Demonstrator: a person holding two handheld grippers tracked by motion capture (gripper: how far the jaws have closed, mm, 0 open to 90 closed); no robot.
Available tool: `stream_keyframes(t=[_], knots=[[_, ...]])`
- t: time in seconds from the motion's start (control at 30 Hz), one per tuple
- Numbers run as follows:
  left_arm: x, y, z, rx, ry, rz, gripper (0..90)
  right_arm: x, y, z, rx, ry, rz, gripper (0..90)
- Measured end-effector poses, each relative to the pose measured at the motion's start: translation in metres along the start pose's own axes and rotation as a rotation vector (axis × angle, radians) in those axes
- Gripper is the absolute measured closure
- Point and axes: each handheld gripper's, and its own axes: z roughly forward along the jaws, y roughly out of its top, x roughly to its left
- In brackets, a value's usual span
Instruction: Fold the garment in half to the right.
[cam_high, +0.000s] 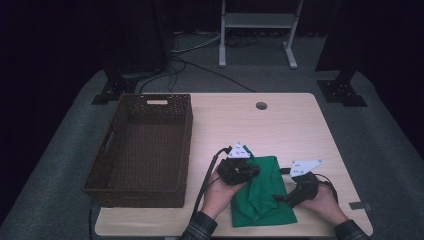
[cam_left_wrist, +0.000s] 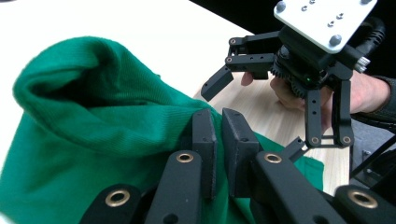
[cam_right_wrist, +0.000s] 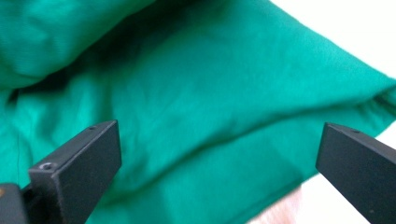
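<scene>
Your left gripper (cam_high: 248, 171) pinches the green cloth (cam_high: 267, 192); your right gripper (cam_high: 281, 198) gapes wide. Wicker basket (cam_high: 140, 150) sits at nine o'clock. Cloth folds hide the pinch.

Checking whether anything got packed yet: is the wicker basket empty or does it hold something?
Empty. The high view shows the bare woven floor of the basket; the green cloth lies on the table beside it.

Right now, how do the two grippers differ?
The left gripper has its jaws nearly shut, seemingly pinching a fold of the green cloth; the right gripper has its jaws wide apart, gripping nothing. The left sits over the cloth's left part, the right at its right edge. Both are black and hand-held.
</scene>
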Motion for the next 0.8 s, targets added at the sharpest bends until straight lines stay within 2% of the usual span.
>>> stream_keyframes(t=[0.17, 0.3, 0.47, 0.57, 0.8], knots=[[0.001, -0.003, 0.019, 0.008, -0.021, 0.0, 84.4, -0.003, 0.001, 0.002, -0.008, 0.009, -0.007, 0.0], [0.004, -0.007, 0.034, 0.005, -0.041, -0.002, 84.4, -0.005, 0.001, 0.006, 0.022, 0.003, -0.018, 0.0], [0.007, -0.013, 0.051, 0.016, -0.044, -0.009, 84.4, -0.005, -0.002, 0.01, 0.056, -0.004, -0.034, 0.0], [0.01, -0.016, 0.058, 0.014, -0.047, -0.026, 84.4, -0.005, -0.002, 0.011, 0.053, 0.0, -0.049, 0.0], [0.013, -0.024, 0.074, 0.042, -0.049, -0.032, 84.3, -0.006, -0.002, 0.011, 0.048, 0.004, -0.05, 0.0]])
